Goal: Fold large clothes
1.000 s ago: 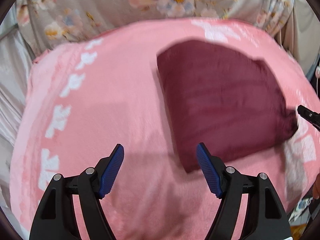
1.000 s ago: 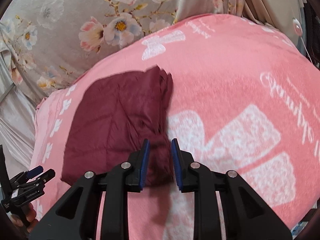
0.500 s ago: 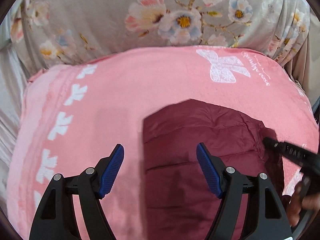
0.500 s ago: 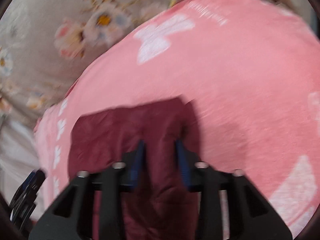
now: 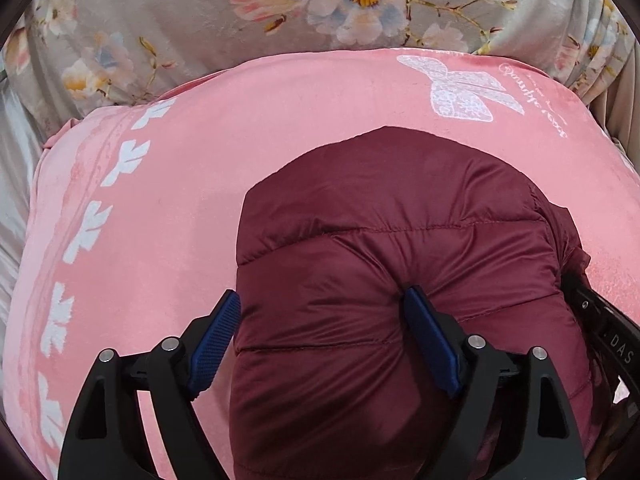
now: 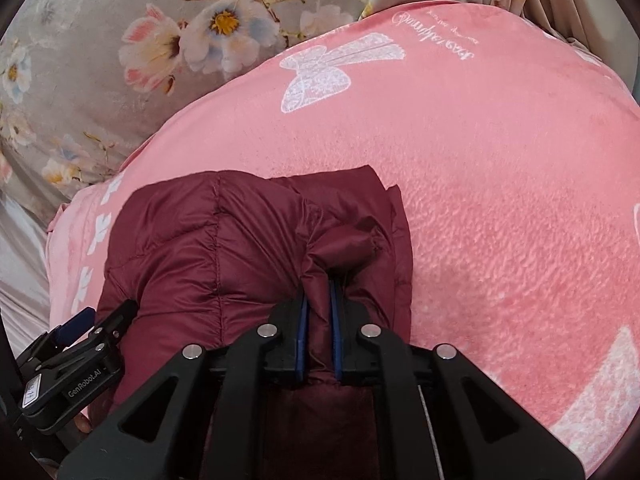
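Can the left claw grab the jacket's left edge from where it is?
Probably yes. The left claw stands open astride the jacket edge, one pad on the pink blanket, one on the fabric; nothing blocks it. Its jaws have just been opening.

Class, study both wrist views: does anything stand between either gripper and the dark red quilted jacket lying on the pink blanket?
Nothing visible does. The right gripper is already clamped on a fold of the dark red quilted jacket. The left gripper, jaws just opening wider, straddles the jacket's edge, one finger on the jacket and one over the pink blanket.
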